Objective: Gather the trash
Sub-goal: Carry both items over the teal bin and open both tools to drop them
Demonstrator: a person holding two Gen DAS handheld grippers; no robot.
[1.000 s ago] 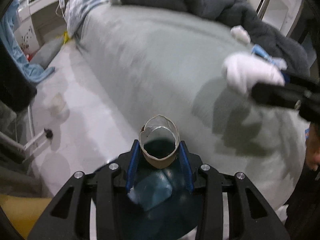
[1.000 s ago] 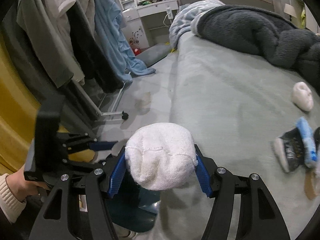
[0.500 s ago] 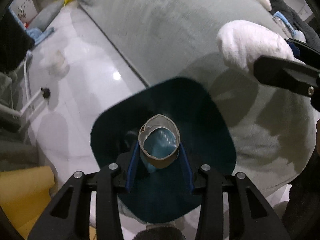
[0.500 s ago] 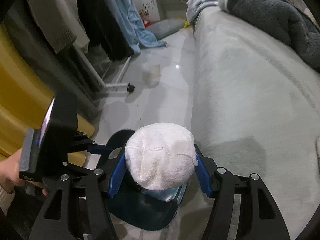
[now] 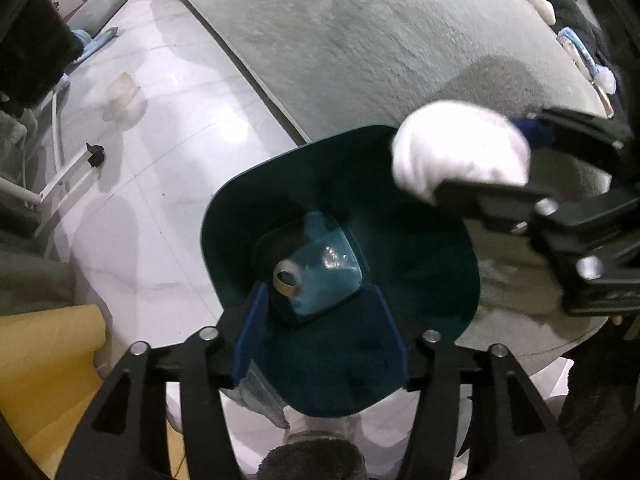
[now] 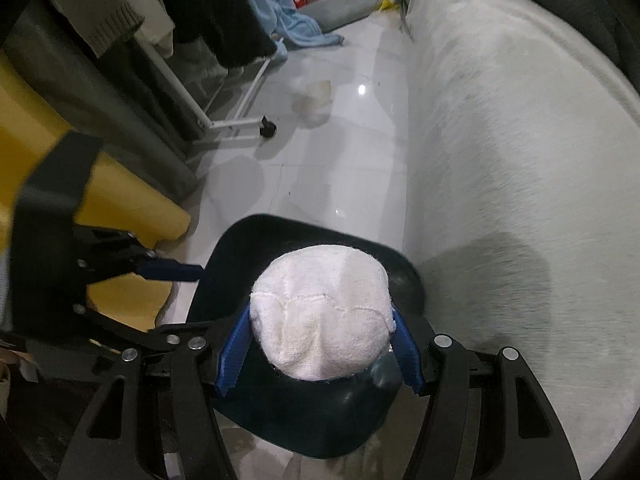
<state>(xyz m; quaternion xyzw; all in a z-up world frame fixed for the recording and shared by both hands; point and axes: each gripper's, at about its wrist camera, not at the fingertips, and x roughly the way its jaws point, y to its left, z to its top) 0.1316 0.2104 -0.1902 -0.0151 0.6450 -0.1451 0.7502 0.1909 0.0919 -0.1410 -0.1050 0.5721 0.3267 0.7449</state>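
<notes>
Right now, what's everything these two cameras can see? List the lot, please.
Bin: one, dark teal, on the floor beside the bed.
Cardboard tube: one, brown, lying at the bin's bottom.
White wad: one, white cloth, held over the bin.
Bed: one, grey cover.
Floor: white tiles.
Clothes rack: one, white frame, hung with dark clothes.
Left gripper: black, blue pads, open above the bin.
Right gripper: black, blue pads, clamping the wad.

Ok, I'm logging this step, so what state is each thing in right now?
Cardboard tube: lying at the bottom of the bin, released.
Teal bin: upright, open-topped, on the floor beside the bed.
White sock: clamped, above the bin.
Left gripper: open, empty.
Right gripper: shut on the sock.
</notes>
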